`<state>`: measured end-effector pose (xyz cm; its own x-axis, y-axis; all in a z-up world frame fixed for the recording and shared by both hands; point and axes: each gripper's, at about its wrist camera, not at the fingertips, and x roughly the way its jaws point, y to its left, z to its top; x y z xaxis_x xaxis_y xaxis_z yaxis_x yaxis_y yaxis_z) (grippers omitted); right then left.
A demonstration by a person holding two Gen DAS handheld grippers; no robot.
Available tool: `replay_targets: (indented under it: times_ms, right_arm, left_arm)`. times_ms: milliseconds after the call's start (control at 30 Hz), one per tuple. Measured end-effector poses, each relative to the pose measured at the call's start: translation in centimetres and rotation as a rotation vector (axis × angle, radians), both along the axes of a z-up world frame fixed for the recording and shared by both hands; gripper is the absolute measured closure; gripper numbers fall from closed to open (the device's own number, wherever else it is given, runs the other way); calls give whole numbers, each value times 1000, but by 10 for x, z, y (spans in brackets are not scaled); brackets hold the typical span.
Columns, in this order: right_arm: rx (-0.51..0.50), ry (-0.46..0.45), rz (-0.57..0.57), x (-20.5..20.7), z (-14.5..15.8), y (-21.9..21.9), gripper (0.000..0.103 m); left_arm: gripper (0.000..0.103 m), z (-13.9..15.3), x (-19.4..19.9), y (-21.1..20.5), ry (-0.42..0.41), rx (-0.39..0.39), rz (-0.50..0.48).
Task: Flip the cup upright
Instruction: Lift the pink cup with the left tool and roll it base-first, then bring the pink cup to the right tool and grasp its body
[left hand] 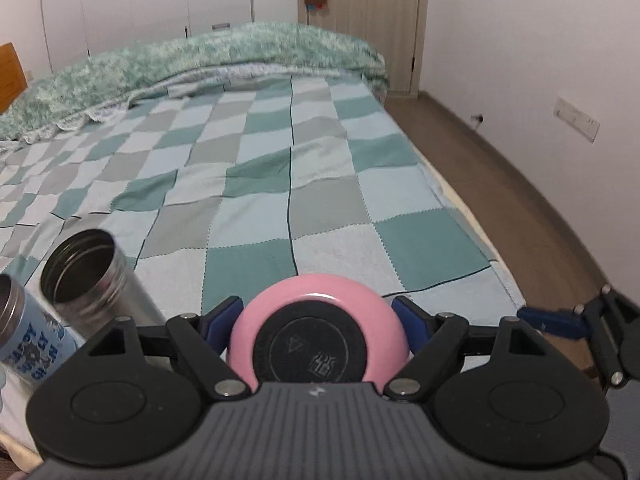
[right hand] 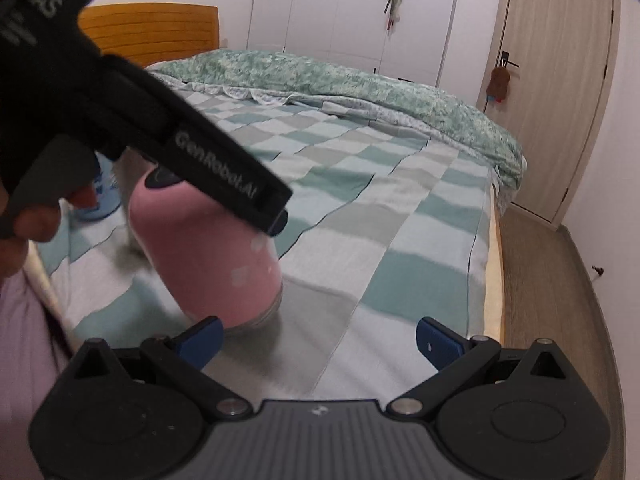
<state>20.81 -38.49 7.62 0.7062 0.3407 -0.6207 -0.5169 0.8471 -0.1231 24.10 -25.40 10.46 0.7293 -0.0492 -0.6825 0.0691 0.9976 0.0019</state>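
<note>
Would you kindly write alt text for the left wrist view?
The left tool grips a pink cup by its sides, its black base facing the camera, above a checked bedspread. Two open steel cups lie at left.

A pink cup (left hand: 320, 300) with a black base is seen on a bedspread (left hand: 280, 184) checked in teal, grey and pale blue; blue pads (right hand: 202, 336) are shown.

Two open steel cups (left hand: 86, 276) and (left hand: 16, 320) stand close at the left of the pink cup (left hand: 320, 332); the checkered blanket (left hand: 320, 184) ahead lies bare until the rumpled quilt (left hand: 200, 60).
</note>
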Motion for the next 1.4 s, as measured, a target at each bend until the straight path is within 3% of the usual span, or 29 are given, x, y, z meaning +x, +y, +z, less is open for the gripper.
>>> replay_targets:
  times_ms: [133,200,267,333,633,700,800,1000,1233,1400]
  right_arm:
    - [19,2,-8,-18,-6,4,1]
    - [19,5,-8,-24,-10,6,1]
    - [17,12,-8,-30,-16,8,1]
    - [13,22,-8,-35,-21,9,1]
    - [14,54,-2,-52,-36,18,1]
    - [24,63,-6,-56,-39,19,1]
    - [24,73,-15,-60,-45,22,1]
    - [15,73,-14,-66,-42,23,1]
    - [38,95,-36,-67,-33,23,1]
    - [35,96,-63,-72,-22,29,1]
  left_arm:
    - [21,-9,-24,4,-151,9,37]
    - [21,-20,-32,10,-174,-5,43]
    - [21,-34,-36,15,-115,-10,39]
    - [21,-38,-49,21,-142,-28,25]
    - [22,-53,-79,35,-21,-107,-12]
    - [21,-60,-83,36,-28,-121,-11]
    - [22,-62,-81,39,-41,-140,-2]
    - [21,-58,-73,43,16,-166,-14]
    - [3,-56,-70,53,41,-144,-41]
    - [0,-35,-80,77,-13,-166,-121]
